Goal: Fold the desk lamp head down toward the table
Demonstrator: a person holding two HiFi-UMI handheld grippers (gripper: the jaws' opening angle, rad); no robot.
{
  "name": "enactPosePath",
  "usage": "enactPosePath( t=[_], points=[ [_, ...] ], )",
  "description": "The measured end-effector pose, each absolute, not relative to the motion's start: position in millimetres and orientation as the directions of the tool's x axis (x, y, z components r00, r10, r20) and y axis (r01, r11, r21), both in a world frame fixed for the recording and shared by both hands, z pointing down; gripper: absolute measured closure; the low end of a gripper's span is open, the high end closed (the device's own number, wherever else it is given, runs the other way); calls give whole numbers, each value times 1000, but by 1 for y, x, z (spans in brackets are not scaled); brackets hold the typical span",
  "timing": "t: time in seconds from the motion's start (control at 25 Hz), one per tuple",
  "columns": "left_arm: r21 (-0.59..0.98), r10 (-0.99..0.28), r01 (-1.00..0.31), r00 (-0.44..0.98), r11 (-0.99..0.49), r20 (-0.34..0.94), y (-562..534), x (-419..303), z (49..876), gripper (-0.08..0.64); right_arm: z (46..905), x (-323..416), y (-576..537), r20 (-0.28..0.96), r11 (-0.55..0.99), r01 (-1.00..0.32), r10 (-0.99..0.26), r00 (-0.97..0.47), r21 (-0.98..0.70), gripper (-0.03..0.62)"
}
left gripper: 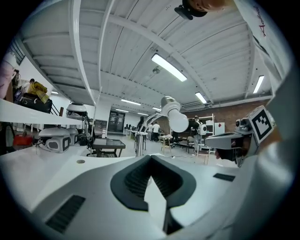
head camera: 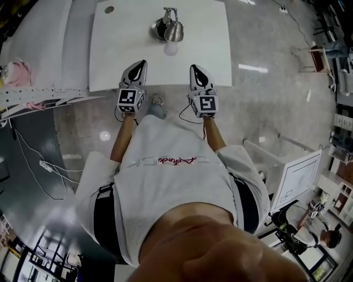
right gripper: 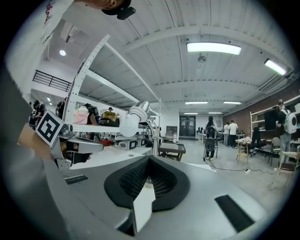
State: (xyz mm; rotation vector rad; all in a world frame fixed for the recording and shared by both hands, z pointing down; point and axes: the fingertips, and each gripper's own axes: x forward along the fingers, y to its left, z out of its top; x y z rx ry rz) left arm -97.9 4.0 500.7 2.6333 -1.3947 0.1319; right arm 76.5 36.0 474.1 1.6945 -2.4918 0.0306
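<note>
The silver desk lamp (head camera: 167, 28) stands at the far middle of the white table (head camera: 116, 60), its head with a white bulb raised. In the left gripper view the lamp (left gripper: 174, 116) is ahead and a little right; in the right gripper view the lamp (right gripper: 132, 121) is ahead and a little left. My left gripper (head camera: 142, 64) and right gripper (head camera: 194, 68) hover side by side over the table's near edge, well short of the lamp. Both are shut with nothing between the jaws, as the left gripper (left gripper: 151, 161) and right gripper (right gripper: 149, 161) show close up.
A round cable hole (head camera: 109, 9) sits at the table's far left corner. A rack with a pink item (head camera: 16, 72) stands left of the table. A power cable (head camera: 49, 168) lies on the floor at left, and a white cabinet (head camera: 300, 176) stands at right. People work in the background.
</note>
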Motion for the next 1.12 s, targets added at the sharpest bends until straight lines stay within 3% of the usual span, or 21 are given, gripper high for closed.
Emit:
enactPosePath(
  t=[0.6,1.12],
  points=[
    [64,-745,-764,641,-642,185,-105,-93,489,535,461,87,-55,98,270,-962,-959,-266,31,577],
    [24,-748,-773,620,-633,238,-130,-81,507,535,474,92,-85,139,404,-915,-907,-398,17,577]
  ],
)
